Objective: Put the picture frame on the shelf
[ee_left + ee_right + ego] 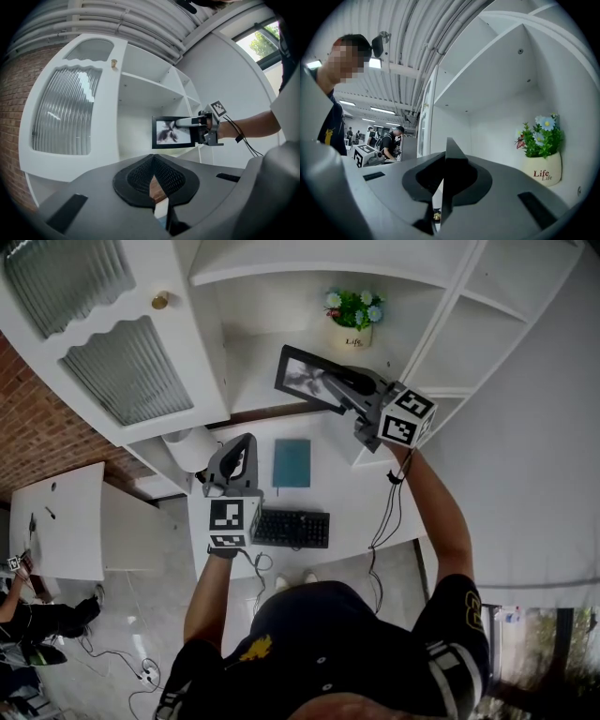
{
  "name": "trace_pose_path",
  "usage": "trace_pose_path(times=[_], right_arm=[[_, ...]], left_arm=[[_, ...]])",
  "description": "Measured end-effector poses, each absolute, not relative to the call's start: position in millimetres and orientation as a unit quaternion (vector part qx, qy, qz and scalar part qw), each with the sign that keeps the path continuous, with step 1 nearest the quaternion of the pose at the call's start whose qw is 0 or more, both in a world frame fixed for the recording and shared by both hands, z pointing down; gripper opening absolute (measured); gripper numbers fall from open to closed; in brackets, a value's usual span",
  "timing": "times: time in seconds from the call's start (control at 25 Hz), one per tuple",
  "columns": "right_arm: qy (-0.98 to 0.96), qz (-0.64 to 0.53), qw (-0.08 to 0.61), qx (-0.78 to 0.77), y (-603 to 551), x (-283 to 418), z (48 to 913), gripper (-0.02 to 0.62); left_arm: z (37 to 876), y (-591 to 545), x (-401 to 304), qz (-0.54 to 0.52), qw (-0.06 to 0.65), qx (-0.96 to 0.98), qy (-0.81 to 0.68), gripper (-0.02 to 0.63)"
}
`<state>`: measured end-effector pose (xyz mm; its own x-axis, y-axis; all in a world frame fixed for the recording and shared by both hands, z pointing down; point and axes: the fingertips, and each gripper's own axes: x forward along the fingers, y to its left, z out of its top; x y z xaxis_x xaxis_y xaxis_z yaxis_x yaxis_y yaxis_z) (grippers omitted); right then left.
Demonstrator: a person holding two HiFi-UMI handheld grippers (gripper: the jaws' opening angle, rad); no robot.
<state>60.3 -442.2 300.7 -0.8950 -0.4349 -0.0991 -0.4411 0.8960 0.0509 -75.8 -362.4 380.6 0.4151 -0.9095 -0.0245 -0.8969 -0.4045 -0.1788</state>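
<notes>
Edge-on in the right gripper view, the picture frame [446, 173] shows only a dark sliver, its picture hidden. The right tool [339, 381] is clamped on its side and covers part of it in the head view. The frame hangs at the mouth of an open shelf [267, 354] compartment, which holds 1 flower pot [354, 329] at the back. The left tool [153, 185], jaws together and empty, hovers over the bench [349, 498].
</notes>
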Motion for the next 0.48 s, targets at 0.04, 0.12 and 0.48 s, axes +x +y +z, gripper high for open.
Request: trace_pose_path(times=[0.04,0.12,0.48], right_arm=[[0.974,0.037,0.042,-0.221,-444.4,59.2,297.9,0.032],[0.975,0.04,0.045,-0.213,-448.2,58.4,293.1,0.032],[0.98,0.04,0.04,-0.19,-483.7,57.8,282.0,0.032]], left_arm=[[379.0,-362.4,-75.1,-0.038,0.084,-0.838,0.539,0.018],[375.3,-361.8,-73.4,-0.038,0.087,-0.838,0.537,0.018],[373.8,-363.6,-72.6,-0.041,0.091,-0.839,0.536,0.017]])
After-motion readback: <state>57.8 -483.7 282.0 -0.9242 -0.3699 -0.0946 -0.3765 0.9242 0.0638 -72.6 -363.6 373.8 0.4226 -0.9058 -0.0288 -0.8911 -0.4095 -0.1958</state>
